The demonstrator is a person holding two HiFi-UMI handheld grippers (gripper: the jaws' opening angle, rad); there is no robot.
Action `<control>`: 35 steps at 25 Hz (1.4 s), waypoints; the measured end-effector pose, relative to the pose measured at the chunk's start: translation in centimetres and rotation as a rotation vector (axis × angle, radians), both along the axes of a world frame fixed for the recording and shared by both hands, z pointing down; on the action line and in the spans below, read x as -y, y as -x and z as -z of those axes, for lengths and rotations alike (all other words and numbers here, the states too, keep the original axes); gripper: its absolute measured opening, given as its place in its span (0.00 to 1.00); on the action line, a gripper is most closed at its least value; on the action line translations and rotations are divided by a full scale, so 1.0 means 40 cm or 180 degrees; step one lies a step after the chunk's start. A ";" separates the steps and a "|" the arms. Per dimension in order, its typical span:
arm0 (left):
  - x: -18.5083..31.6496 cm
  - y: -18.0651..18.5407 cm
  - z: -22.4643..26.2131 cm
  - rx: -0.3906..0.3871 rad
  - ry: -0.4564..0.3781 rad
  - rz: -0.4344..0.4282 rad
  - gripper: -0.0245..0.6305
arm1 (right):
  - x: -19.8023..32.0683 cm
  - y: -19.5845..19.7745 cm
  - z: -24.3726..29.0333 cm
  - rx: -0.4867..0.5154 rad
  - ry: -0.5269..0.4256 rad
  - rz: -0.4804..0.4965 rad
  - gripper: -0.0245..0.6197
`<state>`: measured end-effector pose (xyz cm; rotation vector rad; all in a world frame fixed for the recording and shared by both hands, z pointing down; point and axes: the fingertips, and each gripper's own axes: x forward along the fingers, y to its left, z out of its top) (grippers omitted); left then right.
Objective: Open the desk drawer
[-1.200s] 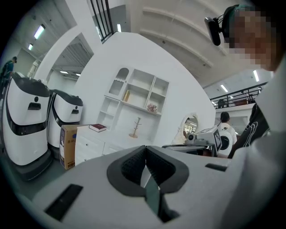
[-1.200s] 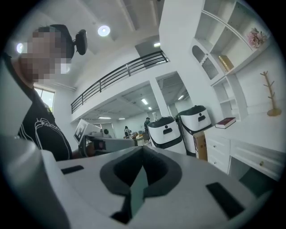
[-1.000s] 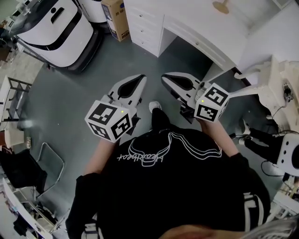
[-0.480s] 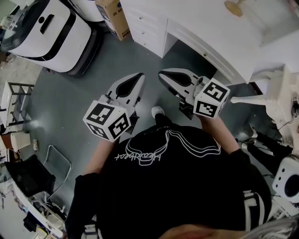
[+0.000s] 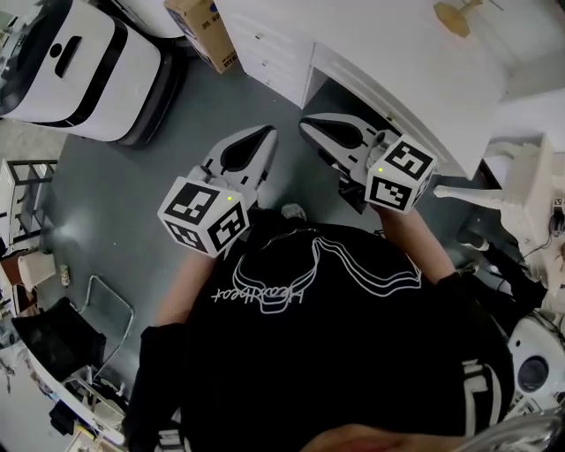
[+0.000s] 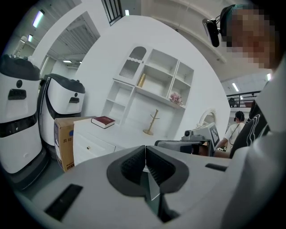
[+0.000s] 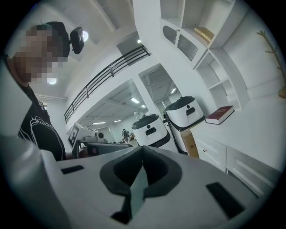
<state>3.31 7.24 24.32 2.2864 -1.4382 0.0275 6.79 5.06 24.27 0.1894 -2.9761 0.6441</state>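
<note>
Left tongs (image 5: 263,134) are hanging over grey floor (image 5: 132,185), a little short of the white desk. In the left gripper view the left tongs (image 6: 145,148) are showing both dark pads pressed together, with nothing between them. Right tongs (image 5: 305,124) are riding beside them, nearer the desk's front edge. In the right gripper view their jaws (image 7: 143,148) are likewise meeting, gripping nothing. Both are pointing roughly level, toward the desk.

Desk drawers (image 5: 265,51) are sitting in a stack at the desk's end, fronts flush and closed. Neither pair of tongs is touching them. The left gripper view is catching one drawer front (image 6: 91,146) with its small knob.

Tabletop (image 5: 380,44) is carrying a wooden stand (image 5: 457,16) and, in the left gripper view, a dark red book (image 6: 103,121). A cardboard box (image 5: 205,31) is standing against the drawer end. White machine (image 5: 84,57) is parked beyond it.
</note>
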 end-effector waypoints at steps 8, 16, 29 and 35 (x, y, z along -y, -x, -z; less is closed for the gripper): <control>0.134 0.070 -0.069 -0.0093 0.0089 -0.0095 0.05 | 0.121 0.056 -0.072 -0.0142 0.0149 -0.0151 0.05; 0.356 0.192 -0.156 -0.0062 0.0230 -0.0076 0.05 | 0.293 0.126 -0.150 -0.0311 0.0337 -0.0332 0.05; 0.705 0.364 -0.365 0.0275 0.0469 -0.0190 0.08 | 0.576 0.250 -0.281 -0.0458 0.0721 -0.0572 0.05; 0.805 0.408 -0.499 0.0713 0.0556 -0.0246 0.17 | 0.642 0.284 -0.367 -0.0576 0.0862 -0.0679 0.05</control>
